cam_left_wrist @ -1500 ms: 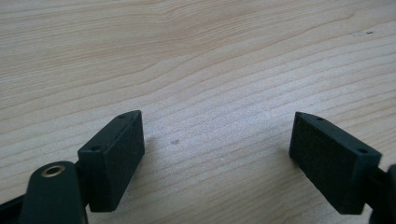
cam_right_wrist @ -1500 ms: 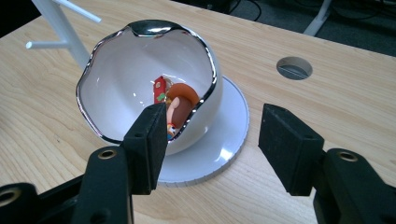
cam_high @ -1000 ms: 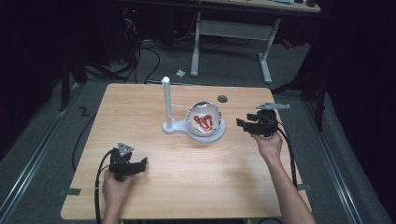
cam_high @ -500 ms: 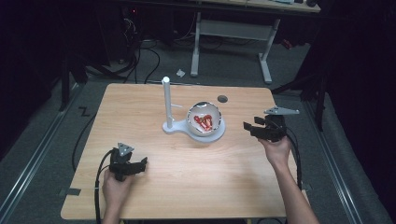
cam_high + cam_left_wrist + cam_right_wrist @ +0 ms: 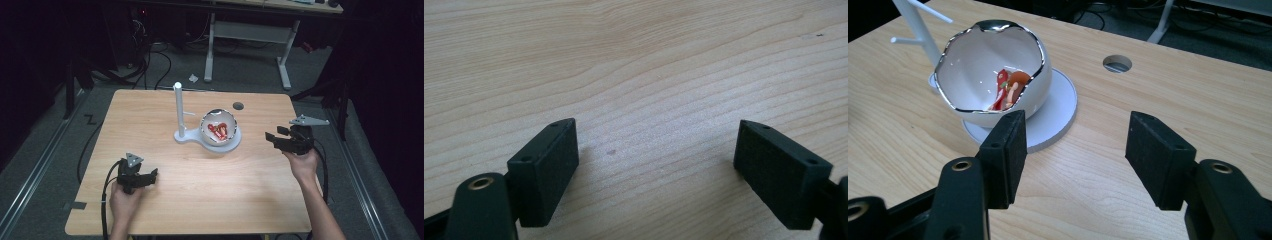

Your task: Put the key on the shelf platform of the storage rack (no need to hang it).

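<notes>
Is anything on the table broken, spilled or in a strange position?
Nothing is spilled. The white bowl has a jagged, eggshell-like rim, which looks like its design rather than damage. It sits upright on its white stand, with red items inside.

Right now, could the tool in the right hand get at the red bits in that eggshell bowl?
Probably yes: the right tool is open, faces the bowl, and bare table lies between. The jagged rim might crowd it.

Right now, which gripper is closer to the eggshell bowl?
Right. The right gripper hovers just beside the eggshell bowl, jaws open toward it. The left gripper sits farther off, near the table's front edge.
</notes>
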### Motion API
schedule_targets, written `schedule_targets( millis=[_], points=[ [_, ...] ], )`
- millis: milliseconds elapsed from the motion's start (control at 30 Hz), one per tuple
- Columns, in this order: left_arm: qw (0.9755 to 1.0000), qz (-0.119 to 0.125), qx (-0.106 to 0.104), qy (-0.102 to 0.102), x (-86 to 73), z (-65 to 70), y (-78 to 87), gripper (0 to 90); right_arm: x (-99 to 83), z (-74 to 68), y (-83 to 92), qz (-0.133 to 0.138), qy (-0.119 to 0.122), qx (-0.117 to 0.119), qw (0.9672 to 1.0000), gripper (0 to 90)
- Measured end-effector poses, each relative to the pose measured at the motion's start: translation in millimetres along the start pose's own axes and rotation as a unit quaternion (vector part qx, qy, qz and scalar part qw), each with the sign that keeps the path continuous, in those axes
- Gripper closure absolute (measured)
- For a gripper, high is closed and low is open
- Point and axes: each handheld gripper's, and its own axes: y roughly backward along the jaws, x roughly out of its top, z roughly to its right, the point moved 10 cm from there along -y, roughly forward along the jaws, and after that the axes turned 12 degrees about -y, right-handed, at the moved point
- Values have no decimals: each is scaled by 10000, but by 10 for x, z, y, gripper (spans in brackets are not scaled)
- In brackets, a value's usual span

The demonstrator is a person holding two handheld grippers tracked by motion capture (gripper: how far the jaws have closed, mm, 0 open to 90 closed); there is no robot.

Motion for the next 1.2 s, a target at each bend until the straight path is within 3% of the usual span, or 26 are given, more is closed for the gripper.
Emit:
schedule_targets(
  millis=[467,767,1200],
  points=[
    [10000,-2,-1,5,0,1,1,184,-35,10,143,87,-29,26,10000,419],
    [10000,-2,-1,2,-1,1,1,184,-212,71,211,-2,-160,9,9999,416],
    [10000,1,-2,-5,0,1,0,184,-397,-50,310,81,-176,260,9995,414]
  ],
)
